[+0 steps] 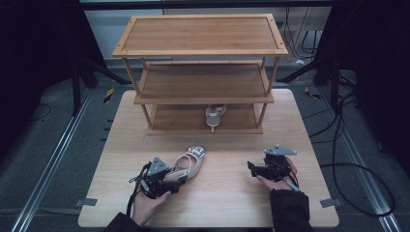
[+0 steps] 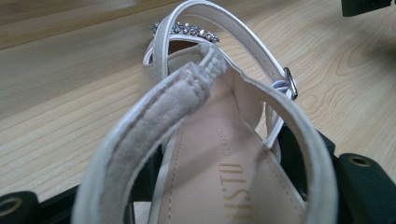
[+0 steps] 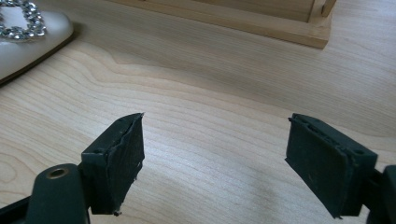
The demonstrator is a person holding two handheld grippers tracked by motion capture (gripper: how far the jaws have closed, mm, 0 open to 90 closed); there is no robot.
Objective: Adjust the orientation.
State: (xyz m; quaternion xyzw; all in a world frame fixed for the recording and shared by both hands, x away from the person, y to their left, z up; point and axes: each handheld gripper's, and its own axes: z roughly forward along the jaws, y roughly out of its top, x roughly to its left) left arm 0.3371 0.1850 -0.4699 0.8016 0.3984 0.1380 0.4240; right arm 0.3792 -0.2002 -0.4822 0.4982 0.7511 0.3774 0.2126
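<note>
Your left gripper [image 1: 162, 179] sits near the table's front edge, left of centre, jaws clamped on the heel end of the cream strappy high-heeled sandal with a rhinestone buckle [image 1: 189, 163]. In the left gripper view the sandal's heel strap loops right over the lens, its toe pointing away toward the rack. It looks barely off the light wooden table [image 1: 227, 203], if at all; can't tell.

Your right gripper [image 1: 256, 169] hovers near the front edge, right of centre, jaws spread wide and empty over bare wood.

Further back, the three-tier bamboo shoe rack [image 1: 200, 53] stands along the far edge. A matching pale sandal [image 1: 214, 116] lies on its bottom shelf, right of centre.

Likely step: shelving the second shoe. Next you'd lift it clear and slide it in beside its mate, keeping below the middle shelf.
</note>
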